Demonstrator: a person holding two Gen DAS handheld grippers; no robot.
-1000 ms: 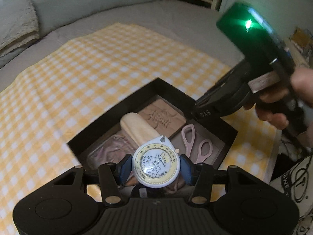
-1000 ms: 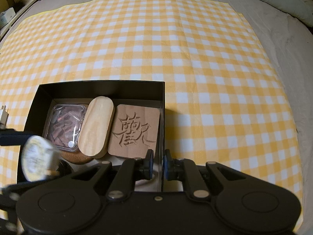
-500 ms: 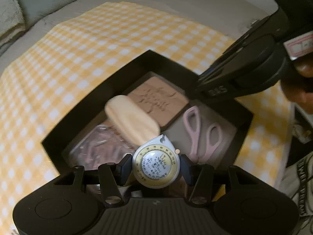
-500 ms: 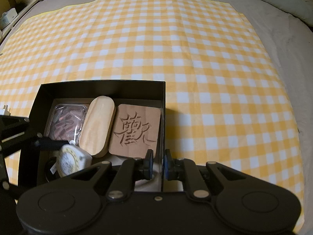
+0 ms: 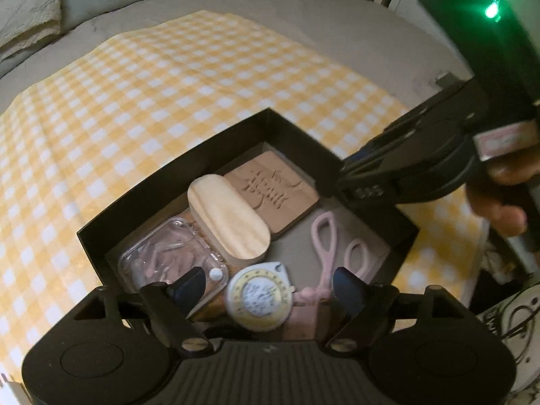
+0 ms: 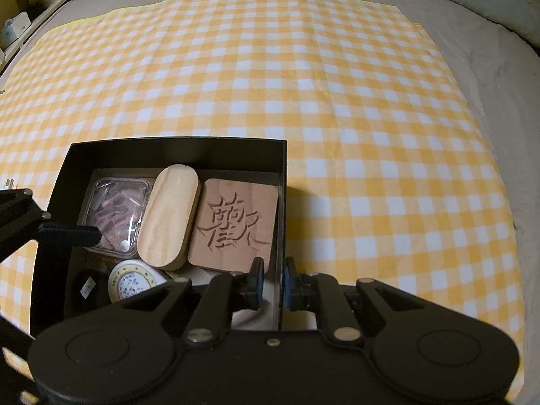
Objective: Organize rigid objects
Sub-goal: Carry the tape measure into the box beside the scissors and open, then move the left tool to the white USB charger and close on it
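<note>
A checked cloth (image 6: 303,67) carries a black box (image 6: 175,145). The right gripper (image 6: 271,283) is clamped on the box's right wall. The left gripper (image 5: 268,287) has just been opening; its jaws stand apart, clear of the dial (image 5: 259,300) that lies between them in the box's near part, touching the pink scissors (image 5: 325,246).

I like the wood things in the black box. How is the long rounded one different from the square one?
The pale oval wooden block is plain, light and thick; the brown square wooden tile is darker, thinner and has a character carved into it. The oval block sits partly on top of other things; the tile lies flat. Both are wood, side by side in the black box.
</note>
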